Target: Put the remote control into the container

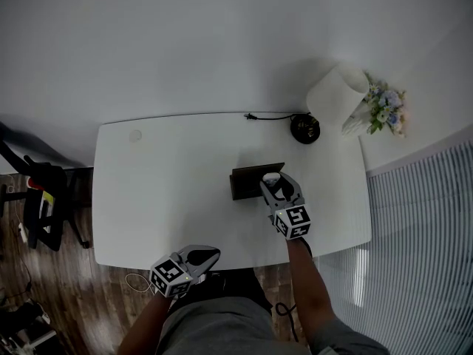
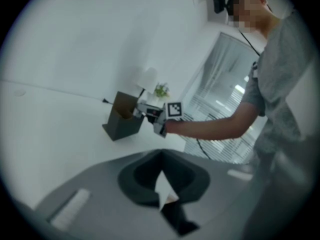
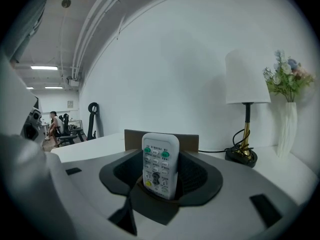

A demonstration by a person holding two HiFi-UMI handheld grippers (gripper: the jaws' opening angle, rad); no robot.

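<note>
The right tool (image 1: 272, 180) grips the remote control (image 3: 160, 160) upright between its jaws, button side facing back along the tool. It is at the near right side of the container (image 1: 247, 183). In the right gripper view the container's brown back wall (image 3: 187, 140) rises just behind the remote, its top edge about level with the remote's top. The left gripper view shows the same tool (image 2: 150, 115) touching or almost touching the container's open top (image 2: 121, 119). No view settles whether the remote's lower end has crossed the rim.

The left tool (image 1: 211, 256) hangs well apart from the container, off the near edge of the worktop (image 1: 148, 198). Its jaws are drawn together with nothing between them (image 2: 162, 194).

The step in hand looks like the insertion itself. To do it well, the remote should be centred over the opening and kept vertical so that neither end catches a wall. It should then go down until its foot is well inside before the jaws part. The container looks light and stands free, so a sideways nudge on its rim may slide or tip it, and a straight descent is the safer course. The lamp (image 3: 245, 84) and flower vase (image 3: 287, 109) stand behind and to the right of the container, clear of this path.
</note>
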